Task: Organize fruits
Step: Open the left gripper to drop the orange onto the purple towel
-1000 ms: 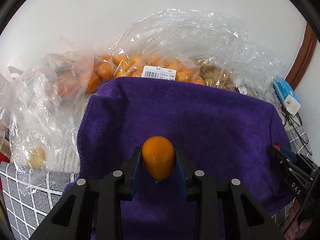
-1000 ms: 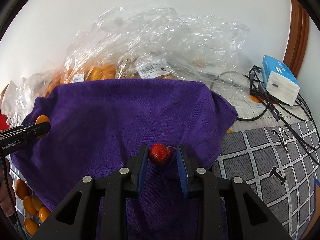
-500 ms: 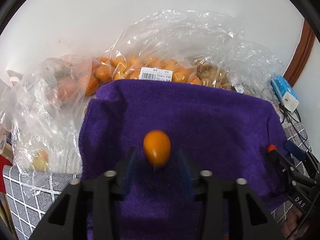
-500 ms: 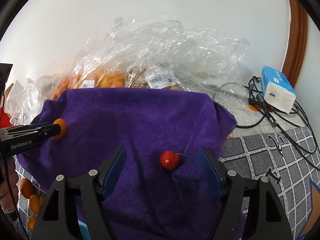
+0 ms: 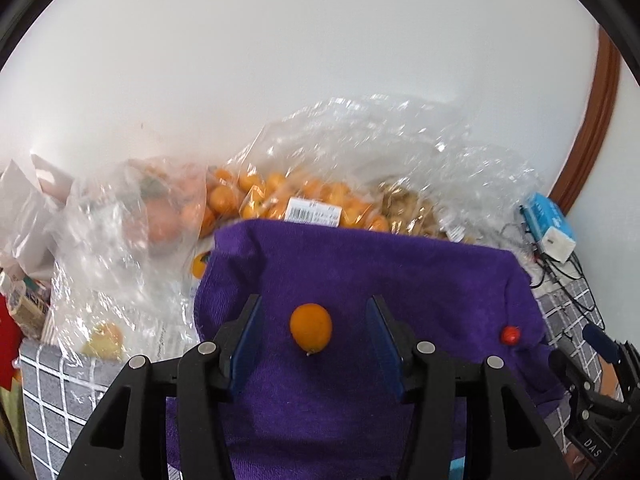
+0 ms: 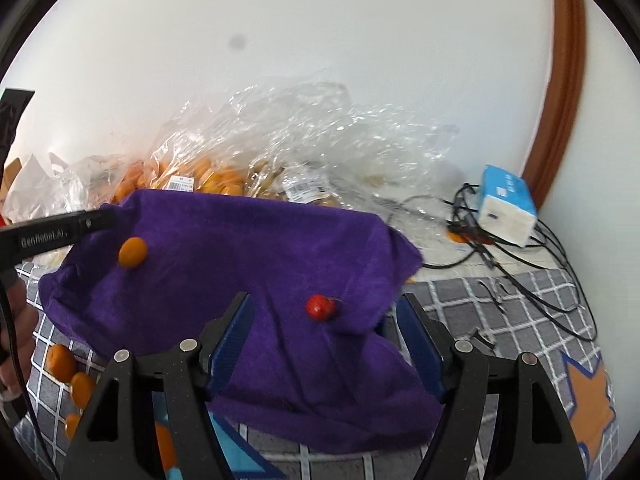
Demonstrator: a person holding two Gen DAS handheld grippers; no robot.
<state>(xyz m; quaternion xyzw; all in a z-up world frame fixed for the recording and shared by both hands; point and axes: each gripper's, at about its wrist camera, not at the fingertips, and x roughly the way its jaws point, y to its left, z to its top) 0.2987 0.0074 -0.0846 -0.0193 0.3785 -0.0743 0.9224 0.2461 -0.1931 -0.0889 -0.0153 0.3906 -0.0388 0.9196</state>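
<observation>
Your left gripper (image 5: pixel 316 334) stands with its blue-padded jaws spread wide, and the small oval orange kumquat (image 5: pixel 311 327) lies free between them on the rumpled purple terry towel (image 5: pixel 360 272), at the centre of the left wrist frame, touching neither pad. Your right gripper (image 6: pixel 324 332) is likewise spread apart, with the small red berry-like fruit (image 6: pixel 319 307) resting loose on the same towel between its pads; clear plastic bags of orange fruit (image 5: pixel 280 196) sit behind the towel's far edge.

Looks like a home, cluttered table against a plain white wall (image 6: pixel 320 60). Checked grey tablecloth (image 6: pixel 520 320), shop-labelled plastic bags of fruit (image 5: pixel 320 200), tissue pack (image 6: pixel 506 206), tangled cables (image 6: pixel 520 256), wooden door frame (image 6: pixel 560 100).
</observation>
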